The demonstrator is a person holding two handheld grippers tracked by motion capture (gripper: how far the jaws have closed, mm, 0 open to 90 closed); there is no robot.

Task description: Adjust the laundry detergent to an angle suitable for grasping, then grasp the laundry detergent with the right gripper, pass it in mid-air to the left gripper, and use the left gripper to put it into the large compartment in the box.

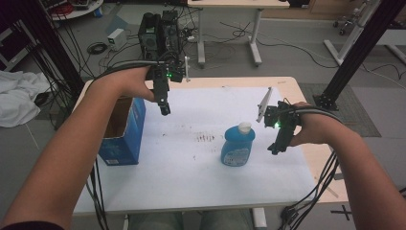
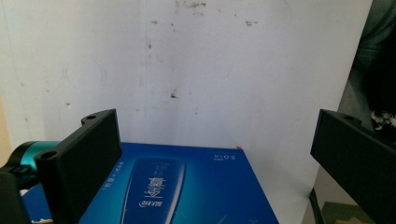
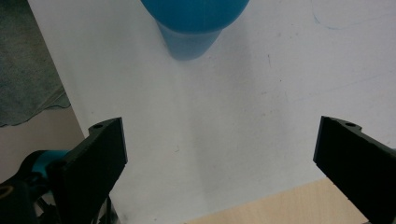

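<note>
A blue bottle [image 1: 237, 146] with a white cap stands upright on the white sheet [image 1: 191, 172], right of centre. My right gripper [image 1: 276, 148] hovers just right of it, apart from it, jaws wide open and empty. In the right gripper view the bottle [image 3: 194, 18] sits at the top edge, well beyond the open right gripper [image 3: 224, 123]. A blue carton [image 1: 125, 132] with an open top stands at the table's left edge. My left gripper [image 1: 164, 108] hangs open beside its far right corner. In the left gripper view the open left gripper [image 2: 217, 119] looks down over the carton's printed blue face [image 2: 187, 186].
The sheet carries dark stains [image 1: 206, 138] near its middle. Bare wooden table [image 1: 316, 158] shows along the right edge. Behind the table on the floor stand a computer tower [image 1: 160, 31], cables and another desk [image 1: 230, 28]. A black frame post [image 1: 356, 48] rises at the right.
</note>
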